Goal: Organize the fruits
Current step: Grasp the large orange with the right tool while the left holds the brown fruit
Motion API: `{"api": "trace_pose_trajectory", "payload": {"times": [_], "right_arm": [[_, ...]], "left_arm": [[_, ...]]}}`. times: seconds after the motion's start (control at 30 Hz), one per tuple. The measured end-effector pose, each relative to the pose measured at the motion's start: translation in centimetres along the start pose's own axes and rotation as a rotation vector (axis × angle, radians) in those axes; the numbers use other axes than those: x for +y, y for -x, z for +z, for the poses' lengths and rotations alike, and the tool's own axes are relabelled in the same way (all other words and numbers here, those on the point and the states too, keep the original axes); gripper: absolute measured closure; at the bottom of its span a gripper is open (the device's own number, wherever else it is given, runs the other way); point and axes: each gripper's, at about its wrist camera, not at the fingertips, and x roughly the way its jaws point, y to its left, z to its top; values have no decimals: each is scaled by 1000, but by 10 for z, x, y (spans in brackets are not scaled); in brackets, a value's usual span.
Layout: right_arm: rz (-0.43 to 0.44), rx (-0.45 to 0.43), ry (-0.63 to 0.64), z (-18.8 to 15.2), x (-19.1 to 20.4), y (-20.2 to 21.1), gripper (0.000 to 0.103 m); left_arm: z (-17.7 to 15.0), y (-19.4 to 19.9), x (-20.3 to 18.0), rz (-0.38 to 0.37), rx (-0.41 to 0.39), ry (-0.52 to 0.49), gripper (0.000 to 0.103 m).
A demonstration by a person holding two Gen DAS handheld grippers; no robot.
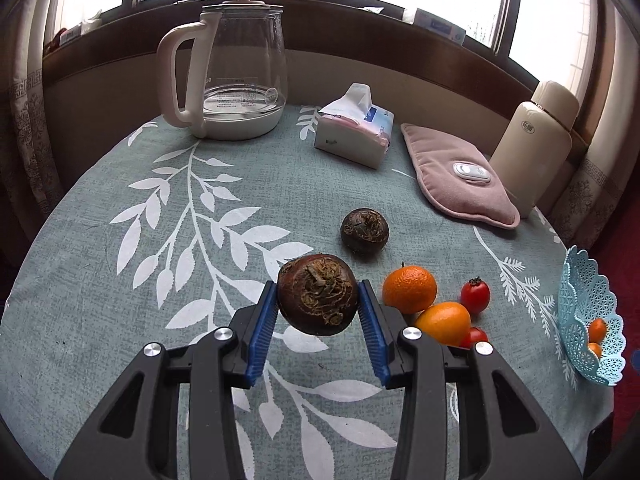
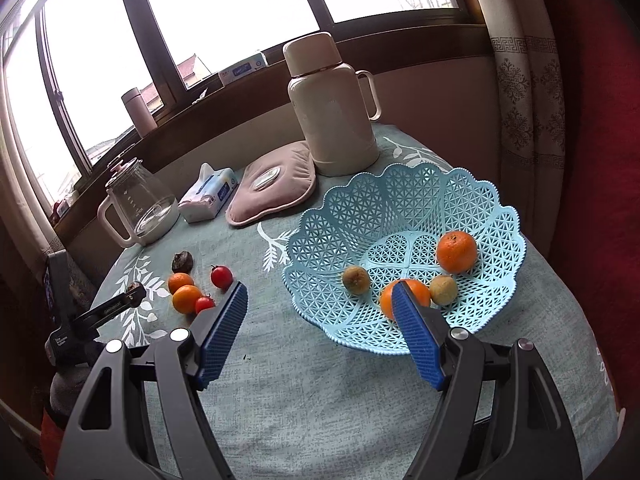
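My left gripper (image 1: 318, 300) is shut on a dark brown water chestnut (image 1: 318, 294) and holds it above the tablecloth. A second chestnut (image 1: 364, 232) lies beyond it. Two oranges (image 1: 409, 289) (image 1: 444, 322) and two cherry tomatoes (image 1: 475, 295) (image 1: 475, 336) lie to its right. My right gripper (image 2: 320, 300) is open and empty, in front of the blue lattice basket (image 2: 400, 200). The basket holds two oranges (image 2: 456, 251) (image 2: 416, 292) and two small greenish fruits (image 2: 356, 279) (image 2: 443, 289). The left gripper (image 2: 134, 292) shows at the left of the right wrist view.
A glass kettle (image 1: 236, 76), a tissue pack (image 1: 354, 128), a pink heat pad (image 1: 460, 176) and a cream thermos (image 1: 532, 140) stand along the far side of the round table. The basket (image 1: 588, 320) sits at the table's right edge.
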Motion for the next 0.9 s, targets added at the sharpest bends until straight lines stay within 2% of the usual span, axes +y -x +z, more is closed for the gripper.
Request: {"api": "trace_pose_trajectory", "payload": {"times": [0.27,0.63,0.9], "right_arm": [[46,53,100,-2,51,-26,27],[112,156,255,-15,128,-86,27],[144,204,366,-18,166,-126,27]], "left_arm": [[0,18,16,-5,-53,52,62],[-2,20,33,-3,-63,106,62],[-3,22,36,-16,-65,128,62]]}}
